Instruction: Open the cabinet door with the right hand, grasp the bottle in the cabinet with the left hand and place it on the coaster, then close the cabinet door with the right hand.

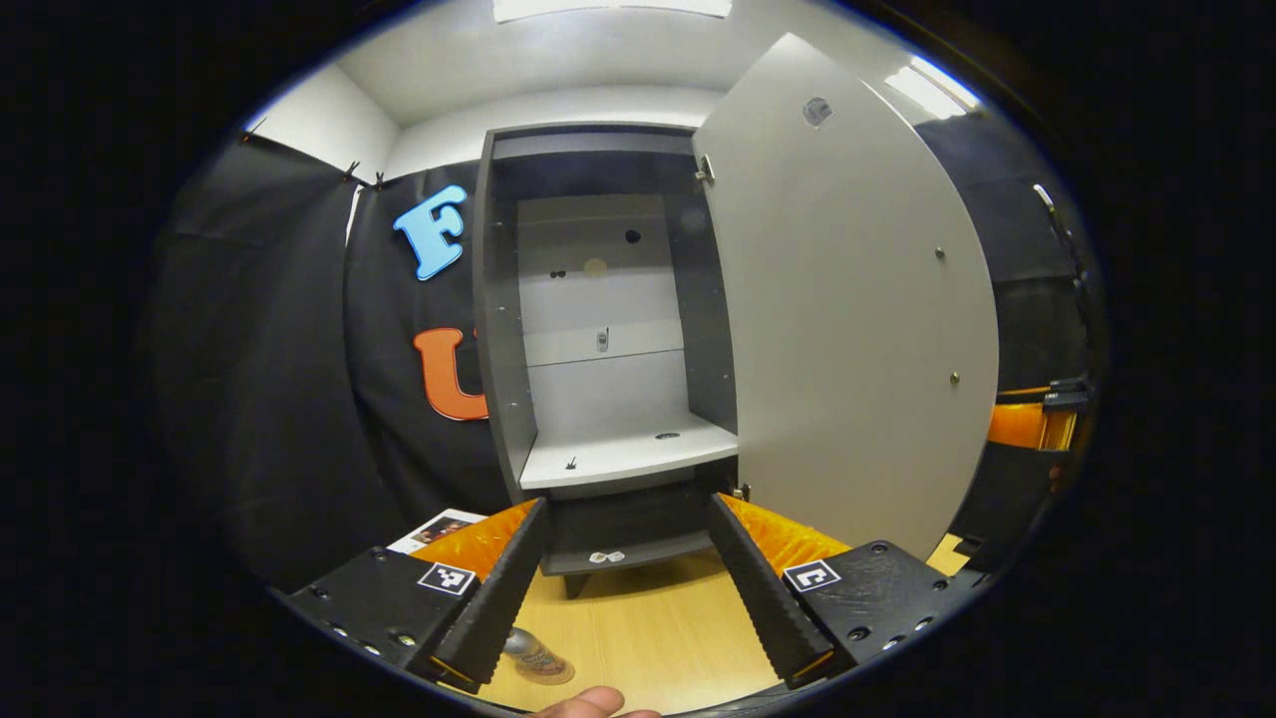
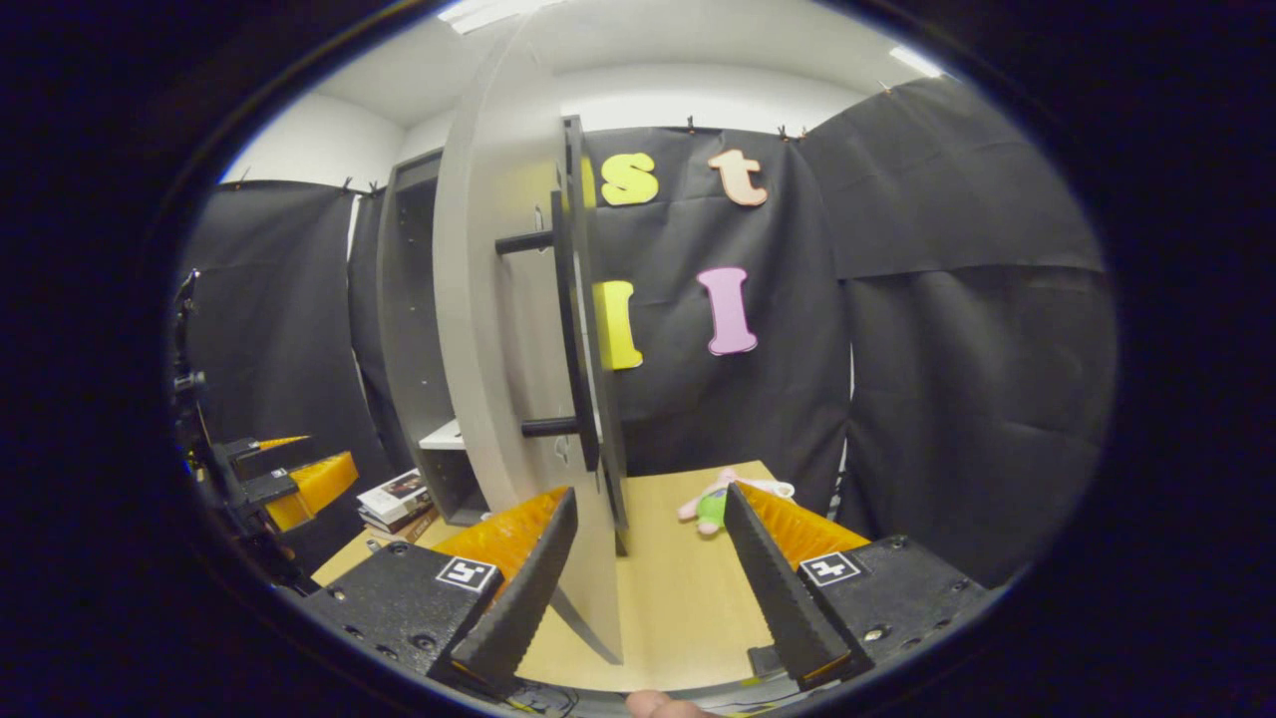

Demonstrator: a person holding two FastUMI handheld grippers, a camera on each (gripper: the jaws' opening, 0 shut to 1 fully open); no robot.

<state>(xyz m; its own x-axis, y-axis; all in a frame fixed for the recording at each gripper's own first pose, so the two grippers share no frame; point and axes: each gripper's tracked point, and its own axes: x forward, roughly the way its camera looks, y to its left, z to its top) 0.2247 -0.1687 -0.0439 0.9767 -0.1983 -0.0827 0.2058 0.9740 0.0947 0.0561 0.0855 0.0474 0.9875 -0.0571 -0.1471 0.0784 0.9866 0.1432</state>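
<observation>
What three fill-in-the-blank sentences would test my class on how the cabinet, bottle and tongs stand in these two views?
1. The cabinet door stands ____.
2. In the left gripper view, the cabinet shelf holds no ____.
3. In the right gripper view, the right tongs are open, with the edge of the ____ between their fingers.
4. On the table behind the door lies a small plush ____.

Missing words: open; bottle; door; toy

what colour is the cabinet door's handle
Black, a long bar handle on the grey cabinet door; right gripper view shows it best.
</observation>
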